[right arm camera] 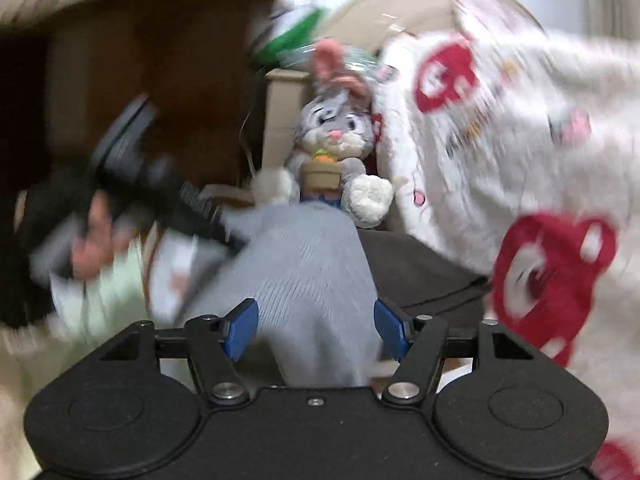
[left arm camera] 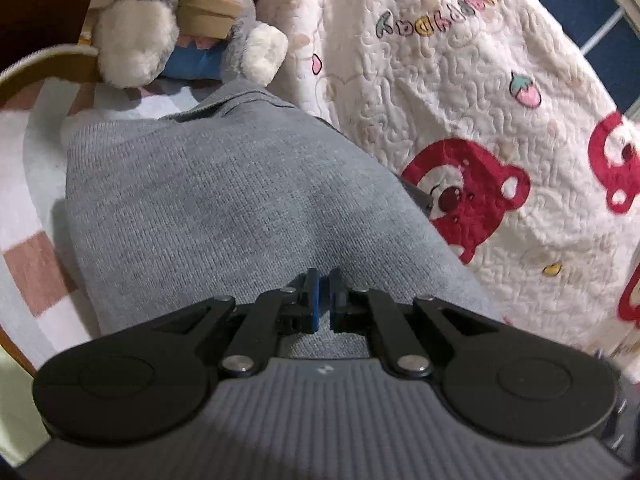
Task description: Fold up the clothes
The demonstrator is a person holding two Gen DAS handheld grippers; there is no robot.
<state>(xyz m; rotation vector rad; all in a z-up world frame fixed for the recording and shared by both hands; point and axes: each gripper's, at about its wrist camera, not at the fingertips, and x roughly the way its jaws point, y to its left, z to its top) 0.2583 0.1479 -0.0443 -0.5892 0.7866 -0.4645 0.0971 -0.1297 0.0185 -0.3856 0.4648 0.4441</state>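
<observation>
Two claws are seen at work on one grey knitted sweater (left arm camera: 240,200), which is spread on a pink-and-white checked sheet (left arm camera: 36,264). The left claw (left arm camera: 324,296) is nearly closed, and a pinch of knit seems caught between its pads, though this cannot be told for sure. The right claw (right arm camera: 316,330) is held wide apart, with a hump of sweater between its fingers. A plush rabbit (left arm camera: 188,20) sits at twelve o'clock, a bear-print quilt (left arm camera: 460,100) at two o'clock. If the right claw is closed on too thick a bunch, the fold could be dragged crooked; heavy blur suggests haste.
</observation>
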